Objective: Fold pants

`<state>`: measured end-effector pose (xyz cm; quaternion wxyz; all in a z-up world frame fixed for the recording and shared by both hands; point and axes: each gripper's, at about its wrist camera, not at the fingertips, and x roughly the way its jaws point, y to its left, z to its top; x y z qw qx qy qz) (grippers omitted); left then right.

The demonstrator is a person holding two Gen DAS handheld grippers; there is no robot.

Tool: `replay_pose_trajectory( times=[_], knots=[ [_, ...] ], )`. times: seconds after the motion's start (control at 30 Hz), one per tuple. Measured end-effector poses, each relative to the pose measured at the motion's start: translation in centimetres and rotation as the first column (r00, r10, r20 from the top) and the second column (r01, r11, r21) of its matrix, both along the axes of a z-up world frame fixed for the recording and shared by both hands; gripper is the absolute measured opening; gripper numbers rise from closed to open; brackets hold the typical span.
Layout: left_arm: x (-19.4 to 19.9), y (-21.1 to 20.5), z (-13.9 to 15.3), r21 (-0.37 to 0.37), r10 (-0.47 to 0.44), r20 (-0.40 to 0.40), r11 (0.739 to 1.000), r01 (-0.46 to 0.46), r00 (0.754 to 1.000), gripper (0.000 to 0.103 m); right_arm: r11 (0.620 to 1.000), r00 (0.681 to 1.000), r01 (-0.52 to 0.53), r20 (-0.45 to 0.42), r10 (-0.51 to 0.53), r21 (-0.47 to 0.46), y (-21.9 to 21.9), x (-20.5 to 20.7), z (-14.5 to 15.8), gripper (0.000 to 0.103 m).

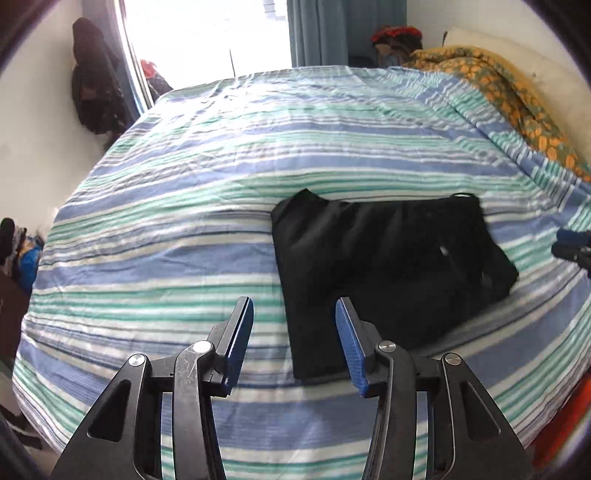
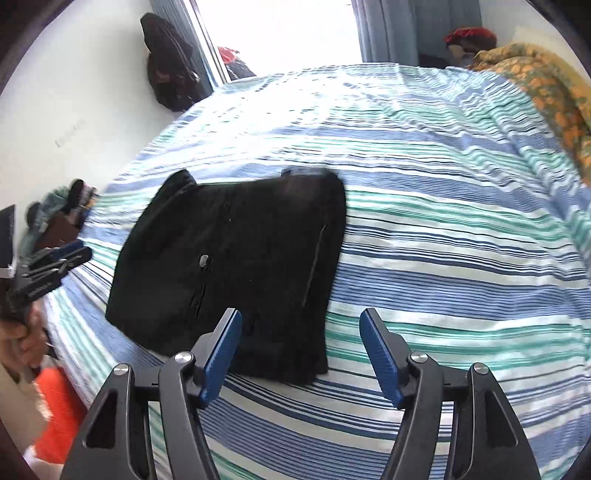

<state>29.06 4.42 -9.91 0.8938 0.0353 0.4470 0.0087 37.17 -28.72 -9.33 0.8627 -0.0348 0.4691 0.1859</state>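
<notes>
Left tool [image 1: 294, 345]: fingers spread, gripping nothing. Right tool [image 2: 301, 356]: likewise spread and empty. Both hover just above the striped bed [image 1: 177, 206]. Black pants [image 1: 384, 269] lie on it as a compact folded rectangle, just ahead of the left tool and to its right, ahead-left of the right tool. Judgement: folding looks essentially done; perhaps a final tidy remains.

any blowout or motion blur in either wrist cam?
Left wrist view: window blown out white; black pants show almost no fold detail, right edge smeared. Right wrist view: same window glare, pants' far edge blurred; fisheye bows the striped bedsheet in both.
</notes>
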Motion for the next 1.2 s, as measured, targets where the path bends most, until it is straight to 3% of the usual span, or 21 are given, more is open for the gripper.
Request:
replay_pose_trajectory(
  times=[0.03,0.1,0.13,0.2,0.3,0.4,0.5,0.57,0.77,0.93,1.2],
  knots=[
    [-1.5,-0.5,-0.5,0.012,-0.001,0.006,1.000,0.001,1.000,0.058,1.000,1.000,0.001,0.023,-0.001,-0.019,-0.5,-1.5,0.1,0.072],
    [-4.6,-1.4,-1.1,0.043,0.011,0.045,0.999,-0.013,0.999,0.084,0.998,0.997,-0.008,0.082,0.013,-0.060,-1.5,-5.1,0.7,0.090],
    [-5.7,-2.8,-0.8,0.054,0.018,0.069,0.998,-0.021,0.997,0.089,0.997,0.993,-0.007,0.121,0.016,-0.073,-1.8,-7.0,1.3,0.100],
    [-8.2,-4.1,-0.2,0.064,0.031,0.110,0.997,-0.038,0.993,0.098,0.998,0.986,-0.006,0.163,0.016,-0.067,-3.3,-10.1,2.3,0.103],
    [-10.9,-6.1,2.2,0.071,0.027,0.125,0.997,-0.036,0.992,0.100,0.997,0.986,0.032,0.167,-0.019,-0.076,-2.2,-13.6,4.5,0.103],
    [-13.0,-8.5,4.8,0.133,0.063,0.144,0.988,-0.083,0.988,0.100,0.995,0.986,0.060,0.157,-0.047,-0.083,-0.4,-16.2,6.4,0.103],
    [-15.5,-9.4,7.0,0.122,0.072,0.158,0.988,-0.091,0.985,0.100,0.997,0.987,0.075,0.141,-0.070,-0.025,1.2,-19.2,7.4,0.103],
    [-16.7,-9.2,7.8,0.097,0.074,0.126,0.991,-0.087,0.989,0.100,0.997,0.987,0.073,0.145,-0.067,-0.039,2.6,-20.6,7.8,0.103],
    [-18.5,-7.4,8.0,-0.018,0.093,0.012,0.996,-0.092,0.996,0.101,0.995,0.992,0.006,0.126,0.007,-0.101,5.6,-22.9,8.6,0.103],
    [-19.0,-7.1,7.5,0.042,0.124,0.002,0.991,-0.124,0.992,0.101,0.997,0.996,0.029,0.082,-0.023,-0.066,5.9,-23.2,8.8,0.103],
    [-18.9,-6.9,8.0,0.009,0.130,-0.012,0.991,-0.130,0.991,0.101,0.988,0.994,0.058,0.100,-0.044,-0.143,6.2,-23.2,8.8,0.103]
  ],
)
